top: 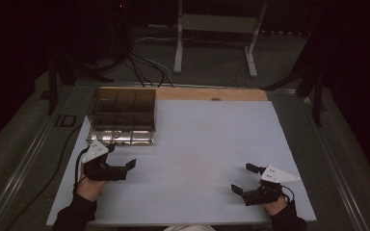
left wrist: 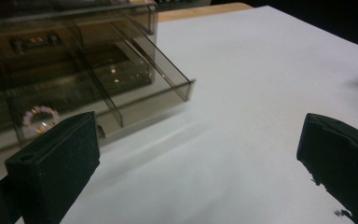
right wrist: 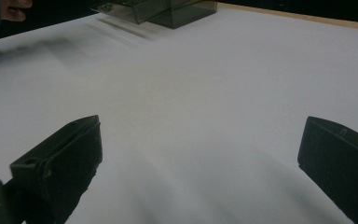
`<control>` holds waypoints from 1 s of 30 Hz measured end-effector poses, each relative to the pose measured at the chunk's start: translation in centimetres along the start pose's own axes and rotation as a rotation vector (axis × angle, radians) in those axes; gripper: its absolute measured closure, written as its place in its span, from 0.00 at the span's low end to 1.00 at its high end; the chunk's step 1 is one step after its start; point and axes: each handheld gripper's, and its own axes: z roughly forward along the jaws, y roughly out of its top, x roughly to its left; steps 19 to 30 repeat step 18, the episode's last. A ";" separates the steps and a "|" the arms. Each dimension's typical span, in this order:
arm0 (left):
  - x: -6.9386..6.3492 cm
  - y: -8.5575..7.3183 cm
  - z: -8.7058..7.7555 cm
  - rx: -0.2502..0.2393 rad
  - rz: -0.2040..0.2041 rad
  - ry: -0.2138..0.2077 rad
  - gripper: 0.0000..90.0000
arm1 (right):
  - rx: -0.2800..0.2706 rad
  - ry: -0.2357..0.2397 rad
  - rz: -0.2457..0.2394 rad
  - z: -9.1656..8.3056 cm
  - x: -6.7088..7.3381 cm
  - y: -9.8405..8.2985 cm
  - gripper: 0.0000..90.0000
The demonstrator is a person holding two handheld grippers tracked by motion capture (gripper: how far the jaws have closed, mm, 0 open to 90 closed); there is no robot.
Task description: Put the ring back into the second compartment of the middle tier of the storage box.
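High view: one smoky transparent plastic drawer box sits at the white table's far left. Two grippers: left gripper just before it, right gripper well apart, both spread.

Left gripper view: one pink bead ring lies in the box's open drawer.

Right gripper view: jaws wide, nothing between.

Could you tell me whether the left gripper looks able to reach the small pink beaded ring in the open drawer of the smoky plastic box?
Probably yes: the left gripper is open beside the drawer, whose top is uncovered above the ring.
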 end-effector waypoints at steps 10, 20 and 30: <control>-0.3 -2.3 0.2 0.040 0.026 -0.016 0.01 | 0.001 -0.001 0.000 -0.1 0.0 0.0 0.00; 0.0 -3.8 0.9 0.084 0.040 -0.049 0.01 | 0.002 -0.003 -0.004 -0.1 0.0 0.0 0.00; 0.0 -3.8 0.9 0.084 0.040 -0.049 0.01 | 0.002 -0.003 -0.004 -0.1 0.0 0.0 0.00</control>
